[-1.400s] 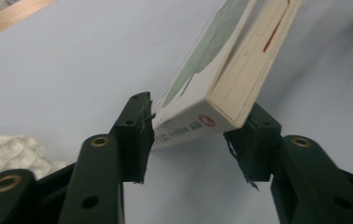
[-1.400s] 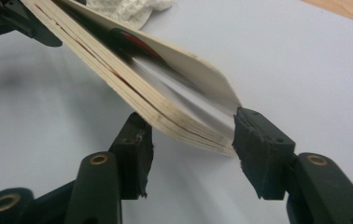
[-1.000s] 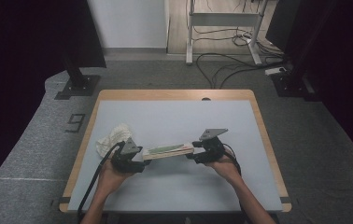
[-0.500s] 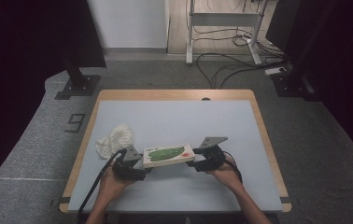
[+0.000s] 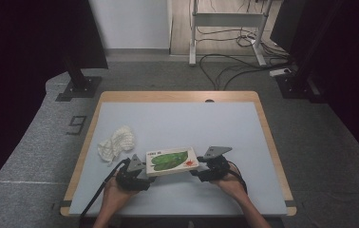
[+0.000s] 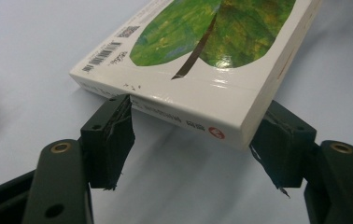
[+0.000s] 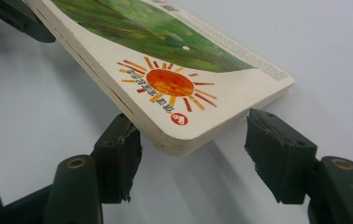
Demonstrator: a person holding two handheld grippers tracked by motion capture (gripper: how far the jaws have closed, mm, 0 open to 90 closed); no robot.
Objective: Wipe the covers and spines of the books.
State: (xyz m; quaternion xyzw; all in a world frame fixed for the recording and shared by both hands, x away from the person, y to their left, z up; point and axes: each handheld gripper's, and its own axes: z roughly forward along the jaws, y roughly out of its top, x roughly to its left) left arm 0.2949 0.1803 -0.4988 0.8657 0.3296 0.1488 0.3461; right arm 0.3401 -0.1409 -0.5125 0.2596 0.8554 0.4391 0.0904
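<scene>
A white board book (image 5: 170,160) with a green leaf on its cover hangs low over the table between my two grippers, its cover tilted toward the high camera. My left gripper (image 5: 145,173) is at its left end. In the left gripper view the book (image 6: 212,46) rests its spine edge on the left pad (image 6: 111,140), and its corner meets the right pad (image 6: 282,149); the jaws of that gripper (image 6: 193,121) stand apart. In the right gripper view the sun-printed corner (image 7: 170,88) sits between my right gripper's (image 7: 188,116) spread jaws. It touches the left pad (image 7: 118,154), clear of the right one.
A crumpled white cloth (image 5: 115,142) lies on the pale blue table top at the left, just beyond my left hand. The table's wooden rim (image 5: 269,137) runs round the mat. Cables and stands lie on the floor beyond the far edge.
Both hands have come nearer the table's front edge and lower with the book. The book, edge-on at first, now shows its cover to the high camera.
</scene>
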